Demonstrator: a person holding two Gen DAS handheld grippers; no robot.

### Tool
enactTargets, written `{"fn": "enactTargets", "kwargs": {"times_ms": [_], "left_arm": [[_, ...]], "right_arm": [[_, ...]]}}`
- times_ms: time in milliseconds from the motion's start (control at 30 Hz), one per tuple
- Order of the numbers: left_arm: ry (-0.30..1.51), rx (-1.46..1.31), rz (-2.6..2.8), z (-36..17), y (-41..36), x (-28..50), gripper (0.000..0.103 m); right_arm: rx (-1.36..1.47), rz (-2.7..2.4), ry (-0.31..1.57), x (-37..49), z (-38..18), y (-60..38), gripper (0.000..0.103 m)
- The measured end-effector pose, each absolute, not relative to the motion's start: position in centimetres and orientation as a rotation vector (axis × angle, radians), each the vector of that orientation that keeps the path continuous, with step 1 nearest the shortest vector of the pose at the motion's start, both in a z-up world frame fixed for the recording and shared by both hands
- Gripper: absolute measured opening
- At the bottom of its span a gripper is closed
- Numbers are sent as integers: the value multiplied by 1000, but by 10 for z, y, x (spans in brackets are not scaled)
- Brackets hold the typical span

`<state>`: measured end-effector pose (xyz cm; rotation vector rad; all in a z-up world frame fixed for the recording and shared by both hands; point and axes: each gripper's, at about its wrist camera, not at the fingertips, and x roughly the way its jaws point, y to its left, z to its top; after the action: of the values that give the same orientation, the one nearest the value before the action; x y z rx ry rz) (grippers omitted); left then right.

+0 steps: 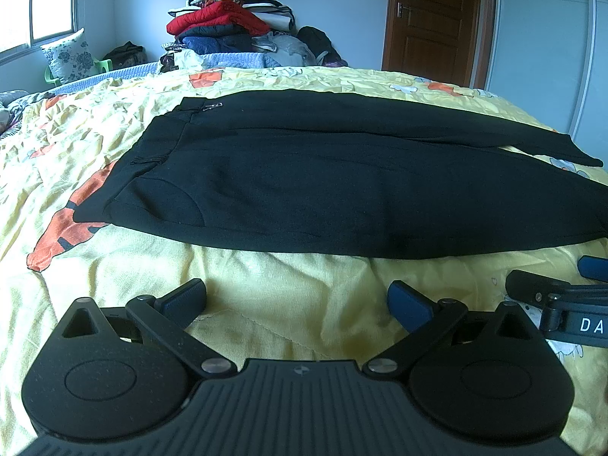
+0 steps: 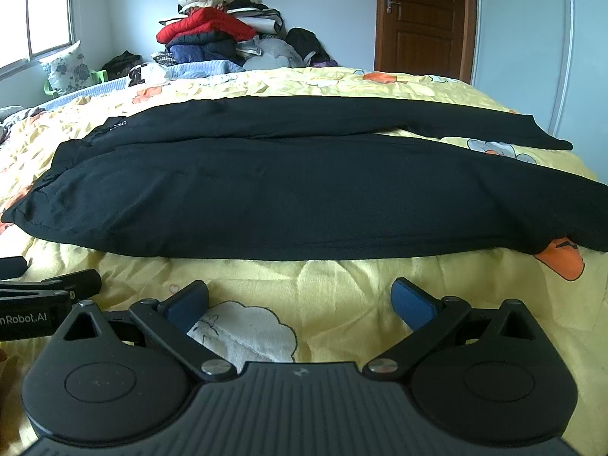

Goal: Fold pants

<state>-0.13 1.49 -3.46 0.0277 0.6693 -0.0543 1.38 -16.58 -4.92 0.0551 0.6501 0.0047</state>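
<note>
1. Pants [image 1: 323, 174], black and single, lie flat across the yellow quilt [image 1: 288, 288] on the bed, waistband to the left, two legs running right and splitting near the hems.
2. Left tongs [image 1: 296, 300] hover spread wide and empty, just short of the near edge, toward the waist end.
3. Right tongs [image 2: 300, 302] likewise gape, holding nothing, toward the leg end.
4. Likely first step: pinch the near leg's edge at both ends together, lift evenly and lay it squarely over the far leg, seams aligned.
5. Count: one garment, two tongs, one clothes pile [image 1: 228, 19] behind.
</note>
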Motion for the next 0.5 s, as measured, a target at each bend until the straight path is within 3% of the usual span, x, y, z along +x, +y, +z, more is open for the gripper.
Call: {"fn": "enactTargets", "kwargs": {"times_ms": [333,500], "left_arm": [[655,-3,-76,-33,20,-5,102],[643,-20,-70,-23,28,-4,102]], "right_arm": [[91,101,647,10,-40,-172,103],[6,272,517,22,-9,-175,103]]}}
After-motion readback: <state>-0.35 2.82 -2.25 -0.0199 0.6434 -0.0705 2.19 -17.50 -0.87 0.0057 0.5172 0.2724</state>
